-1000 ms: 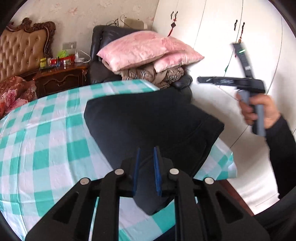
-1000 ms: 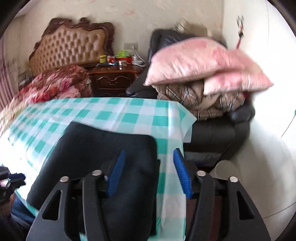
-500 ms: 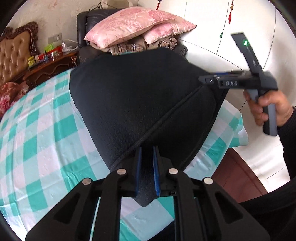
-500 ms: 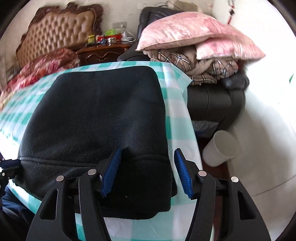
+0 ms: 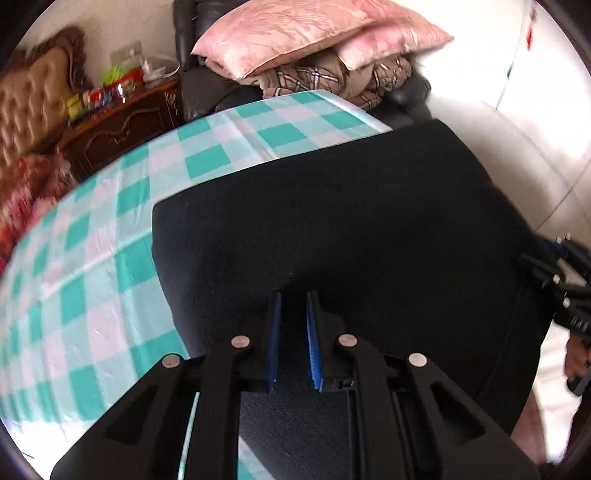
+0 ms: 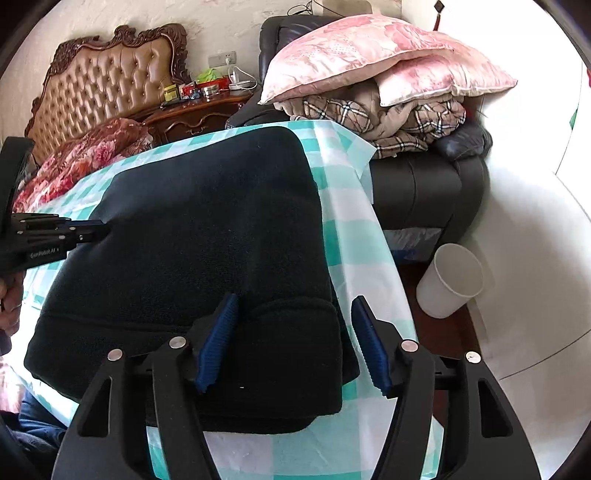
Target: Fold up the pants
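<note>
A tufted tan headboard (image 6: 107,79) stands far left against a pale papered wall (image 6: 207,22), beside a dark wood nightstand (image 6: 195,114). Right of it, pink pillows (image 6: 369,55) top a black armchair (image 6: 424,184); a white paper cup (image 6: 448,280) sits on the floor.

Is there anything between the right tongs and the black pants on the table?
Nothing visible. The right tongs hang open directly over the near right corner of the black pants, which lie on the checked tablecloth. Their jaws have just been opening, with only pants fabric below them.

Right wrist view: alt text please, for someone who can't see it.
Open right tongs hover over the near edge of folded black pants on a green-checked tablecloth. The left tongs reach the pants from the left; an armchair with pink pillows stands behind.
</note>
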Available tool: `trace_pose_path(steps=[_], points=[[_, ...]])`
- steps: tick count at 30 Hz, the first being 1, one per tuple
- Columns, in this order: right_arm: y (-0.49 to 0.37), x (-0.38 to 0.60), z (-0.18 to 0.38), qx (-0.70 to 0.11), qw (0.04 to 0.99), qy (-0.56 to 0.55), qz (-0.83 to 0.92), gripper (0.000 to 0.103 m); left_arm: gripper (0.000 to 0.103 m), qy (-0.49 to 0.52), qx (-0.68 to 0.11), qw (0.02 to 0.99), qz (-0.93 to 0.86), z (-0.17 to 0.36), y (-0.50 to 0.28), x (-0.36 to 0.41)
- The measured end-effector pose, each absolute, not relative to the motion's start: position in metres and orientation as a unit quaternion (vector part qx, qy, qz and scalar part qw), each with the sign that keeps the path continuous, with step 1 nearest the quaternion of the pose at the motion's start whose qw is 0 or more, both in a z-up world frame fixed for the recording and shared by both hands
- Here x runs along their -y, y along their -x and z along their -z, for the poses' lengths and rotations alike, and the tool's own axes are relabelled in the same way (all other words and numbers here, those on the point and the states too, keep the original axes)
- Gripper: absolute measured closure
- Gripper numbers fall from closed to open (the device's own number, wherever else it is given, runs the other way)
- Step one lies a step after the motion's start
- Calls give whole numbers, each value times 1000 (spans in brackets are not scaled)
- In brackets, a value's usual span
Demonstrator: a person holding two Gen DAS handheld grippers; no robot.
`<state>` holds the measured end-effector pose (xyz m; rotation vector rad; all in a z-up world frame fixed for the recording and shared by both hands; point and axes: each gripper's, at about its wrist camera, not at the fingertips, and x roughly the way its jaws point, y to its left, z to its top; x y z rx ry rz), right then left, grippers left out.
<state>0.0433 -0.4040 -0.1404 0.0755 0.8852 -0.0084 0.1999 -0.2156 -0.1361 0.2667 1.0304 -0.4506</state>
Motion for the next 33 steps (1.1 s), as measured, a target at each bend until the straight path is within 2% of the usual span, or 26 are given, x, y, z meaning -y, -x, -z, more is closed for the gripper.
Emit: trace_pose_path(steps=[7, 10, 16, 23, 29, 33], points=[[-44, 401, 139, -432, 901, -37, 19, 42, 90, -126, -433, 846, 286, 79, -226, 280], [-45, 402, 139, -435, 899, -47, 22, 42, 91, -124, -440, 831, 316, 82, -248, 325], [-44, 400, 139, -435, 899, -43, 30, 42, 92, -119, -492, 797, 330, 125, -281, 375], [-43, 400, 139, -435, 899, -47, 31, 42, 92, -106, -482, 804, 332, 123, -270, 362], [-44, 401, 139, -433, 899, -50, 35, 42, 90, -93, -465, 816, 330, 97, -218, 323], [-45, 401, 139, -435, 898, -54, 36, 41, 86, -121, -482, 804, 326, 114, -187, 314]])
